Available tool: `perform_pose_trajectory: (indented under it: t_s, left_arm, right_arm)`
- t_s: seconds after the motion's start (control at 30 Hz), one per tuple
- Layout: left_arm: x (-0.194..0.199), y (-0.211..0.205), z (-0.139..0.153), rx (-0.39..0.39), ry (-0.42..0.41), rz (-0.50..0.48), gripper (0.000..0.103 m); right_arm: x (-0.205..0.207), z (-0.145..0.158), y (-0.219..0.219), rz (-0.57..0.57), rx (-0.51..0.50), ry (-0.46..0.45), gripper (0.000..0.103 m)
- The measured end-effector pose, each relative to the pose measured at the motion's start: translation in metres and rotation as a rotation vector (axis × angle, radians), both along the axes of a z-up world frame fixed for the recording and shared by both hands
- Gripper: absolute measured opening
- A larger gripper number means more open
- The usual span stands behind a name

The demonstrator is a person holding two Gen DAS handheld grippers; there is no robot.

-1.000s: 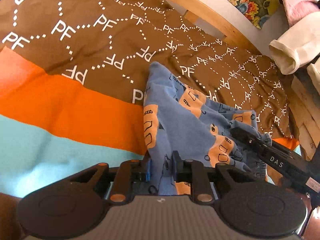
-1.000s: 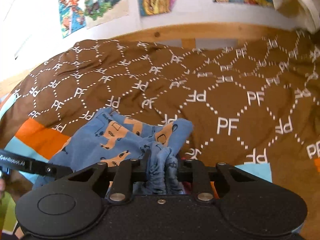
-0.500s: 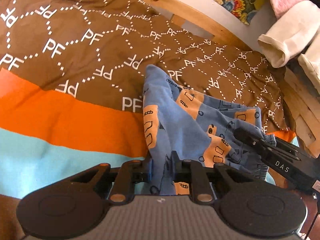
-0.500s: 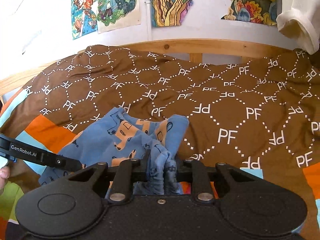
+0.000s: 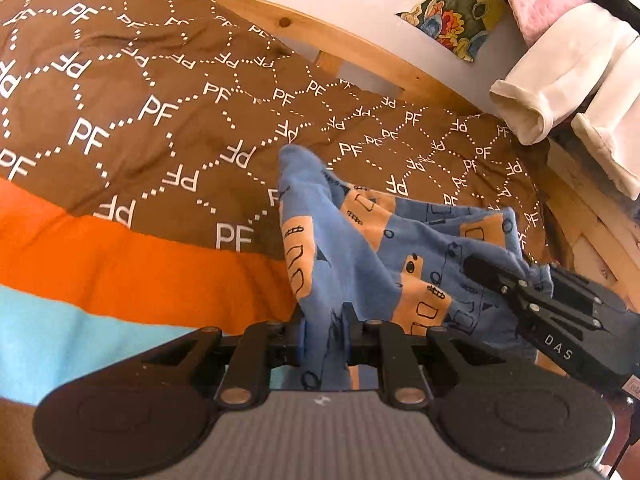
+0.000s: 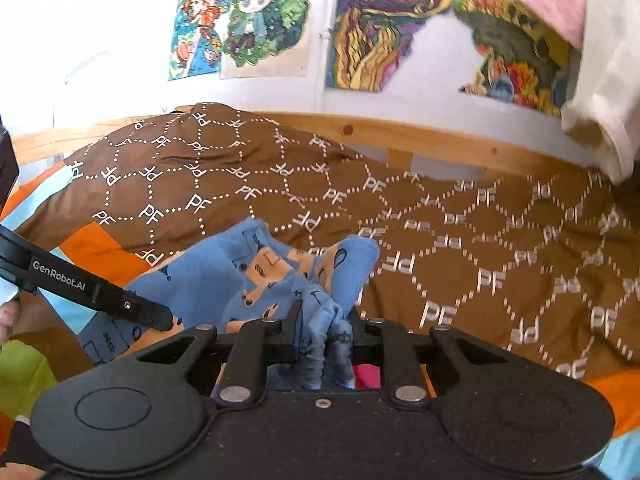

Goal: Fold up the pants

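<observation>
A wide stretch of the brown patterned bedspread (image 5: 120, 92) is left bare ahead and to the left of the left gripper (image 5: 325, 332), so passage is offered there. To its right, the way is taken up by the bunched blue pants (image 5: 360, 248) and the right gripper (image 5: 486, 276), whose fingers lie across the cloth. Ahead, the bed is closed off by a wooden rail (image 6: 420, 140) against the wall. The upper right is crowded by hanging white and pink garments (image 5: 560, 68), apparently 2 or more, overhanging the bed's far corner.
</observation>
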State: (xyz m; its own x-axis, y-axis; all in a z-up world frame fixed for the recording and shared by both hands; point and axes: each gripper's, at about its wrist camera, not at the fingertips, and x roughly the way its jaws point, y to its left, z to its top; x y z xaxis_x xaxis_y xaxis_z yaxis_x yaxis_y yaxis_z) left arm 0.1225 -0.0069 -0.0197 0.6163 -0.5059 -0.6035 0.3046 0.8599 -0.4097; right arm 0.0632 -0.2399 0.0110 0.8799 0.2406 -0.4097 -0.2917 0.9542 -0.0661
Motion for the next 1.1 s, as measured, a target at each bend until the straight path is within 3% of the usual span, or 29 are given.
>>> perform_pose_trajectory:
  t_s: [0.23,0.5,0.63,0.83,0.9,1.1]
  left_arm:
    - [0.036,-0.015,0.022,-0.02,-0.057,0.023,0.018]
    - [0.107,-0.04,0.051,-0.072,-0.17,0.062,0.018]
    - [0.146,-0.042,0.037,-0.106,-0.105,0.086,0.018]
    - [0.178,-0.043,-0.002,-0.021,-0.022,0.075,0.019]
    - [0.178,-0.039,-0.01,-0.028,-0.006,0.074,0.023]
    - [0.177,-0.026,-0.017,-0.02,0.011,0.113,0.052]
  right_arm:
    - [0.037,0.025,-0.006,0.063,-0.063,-0.071,0.02]
    - [0.138,0.073,-0.034,0.088,-0.112,-0.13,0.02]
    - [0.192,0.072,-0.043,0.072,-0.125,-0.064,0.02]
    - [0.24,0.021,-0.045,0.026,-0.117,0.115,0.023]
    - [0.246,0.002,-0.045,-0.01,-0.137,0.147,0.026]
    - [0.249,-0.008,-0.051,-0.094,-0.172,0.113,0.064]
